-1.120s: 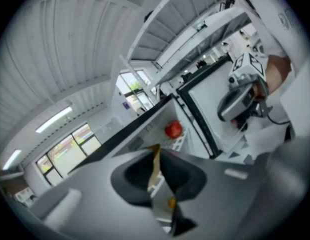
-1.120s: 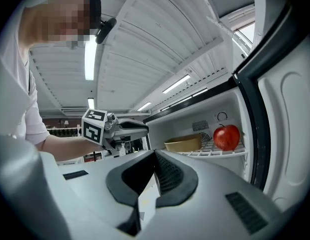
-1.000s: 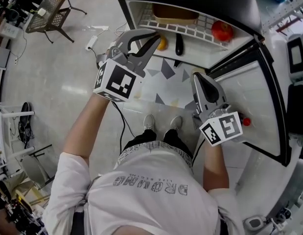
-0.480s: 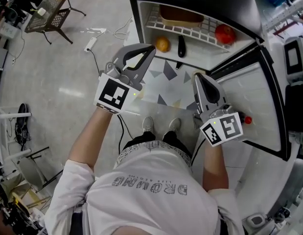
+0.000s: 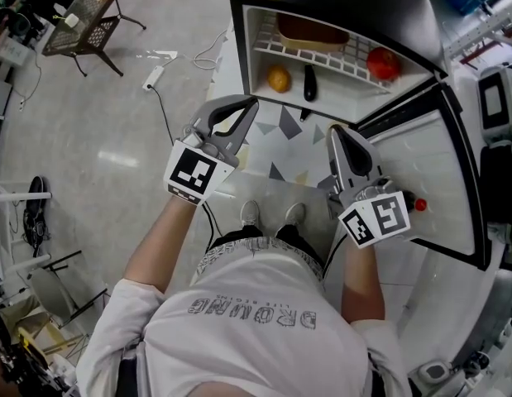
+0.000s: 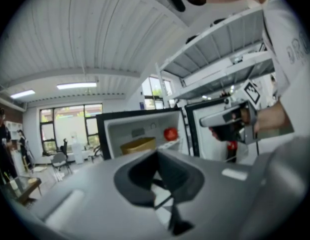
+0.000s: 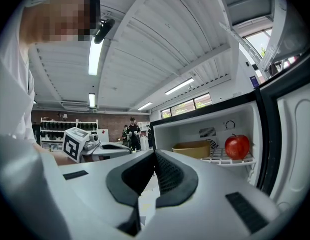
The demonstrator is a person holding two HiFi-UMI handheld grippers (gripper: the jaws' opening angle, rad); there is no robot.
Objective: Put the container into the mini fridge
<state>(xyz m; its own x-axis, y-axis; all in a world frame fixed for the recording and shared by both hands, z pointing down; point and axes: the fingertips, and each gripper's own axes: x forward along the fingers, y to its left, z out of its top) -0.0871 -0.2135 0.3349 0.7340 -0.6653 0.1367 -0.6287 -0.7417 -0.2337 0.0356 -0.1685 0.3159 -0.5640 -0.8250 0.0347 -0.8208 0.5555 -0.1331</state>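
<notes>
The person is standing in front of the open mini fridge [image 5: 367,2], holding both tools out over the floor just short of it. The left gripper [image 5: 250,103] is pointing towards the fridge's left edge with its jaws brought together at the tips and nothing between them; its own camera is showing the same, the left gripper [image 6: 156,153] closed on air. The right gripper [image 5: 334,131] is hanging just beside the lower corner of the open door [image 5: 442,180], its jaws pressed together too, and from its own view the right gripper [image 7: 155,152] is carrying nothing.

The container [image 5: 312,31], a tan box, is sitting inside the fridge at the back of the white wire shelf [image 5: 322,55]. It is showing in the left gripper view [image 6: 138,145] and the right gripper view [image 7: 192,149] as well. A red apple [image 5: 382,62] is resting on the same shelf towards the door side, well apart from the container. Below the shelf an orange [image 5: 278,78] and a dark elongated item [image 5: 309,81] are lying near each other.
</notes>
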